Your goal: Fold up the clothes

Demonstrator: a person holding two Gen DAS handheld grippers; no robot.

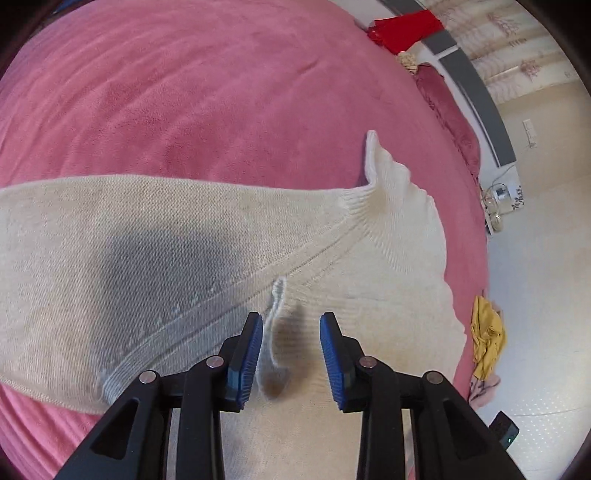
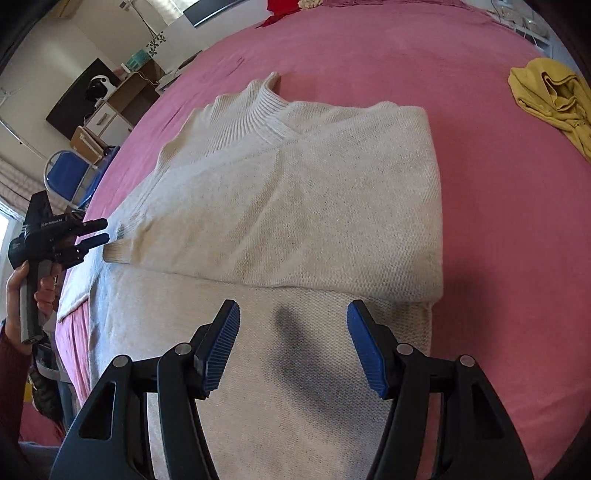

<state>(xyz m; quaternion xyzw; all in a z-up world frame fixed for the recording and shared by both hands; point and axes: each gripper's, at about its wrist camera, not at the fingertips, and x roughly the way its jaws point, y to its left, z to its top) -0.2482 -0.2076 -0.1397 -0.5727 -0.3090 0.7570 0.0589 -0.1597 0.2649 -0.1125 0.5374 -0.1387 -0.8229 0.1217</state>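
Observation:
A cream knit sweater (image 2: pixel 295 206) lies flat on the pink bed cover (image 2: pixel 369 48), its right sleeve folded across the chest and its ribbed collar (image 2: pixel 266 107) at the far end. My right gripper (image 2: pixel 293 343) is open and empty, hovering over the sweater's lower body. My left gripper (image 1: pixel 291 350) is open over the sweater (image 1: pixel 147 251), with a raised cuff edge (image 1: pixel 273 332) standing between its jaws, not clamped. The left gripper also shows in the right wrist view (image 2: pixel 94 236), at the sweater's left cuff.
A crumpled yellow garment (image 2: pixel 550 99) lies on the bed to the right; it also shows at the bed's edge in the left wrist view (image 1: pixel 487 339). Red cloth (image 1: pixel 402 26) and a pillow (image 1: pixel 447 114) are at the head. A blue chair (image 2: pixel 70 177) and cabinets (image 2: pixel 107 107) stand beside the bed.

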